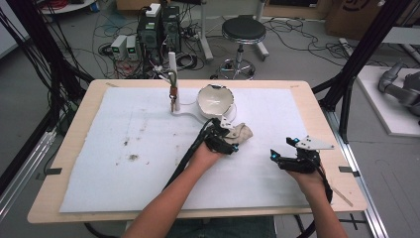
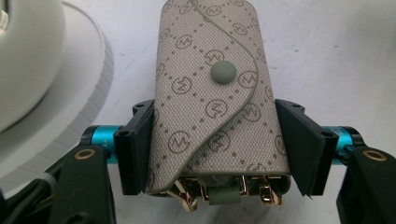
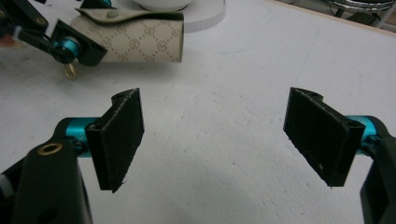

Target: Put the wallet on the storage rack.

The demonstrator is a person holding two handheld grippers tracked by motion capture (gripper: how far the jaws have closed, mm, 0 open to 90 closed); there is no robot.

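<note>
A beige monogrammed key pouch with a snap button and gold hooks at its near end lies on the white mat. My left gripper is shut on it, one black jaw pressed against each long side. From above, the left gripper and the pouch sit just in front of a white bowl. My right gripper hovers to the right of them, open. In the right gripper view the right gripper has only bare mat between its jaws, with the pouch farther off at upper left.
A white foam mat covers the wooden table. A white post with a small brown item hanging from it stands left of the bowl. The bowl rests on a round white base. A stool, cables and electronics lie beyond the table.
</note>
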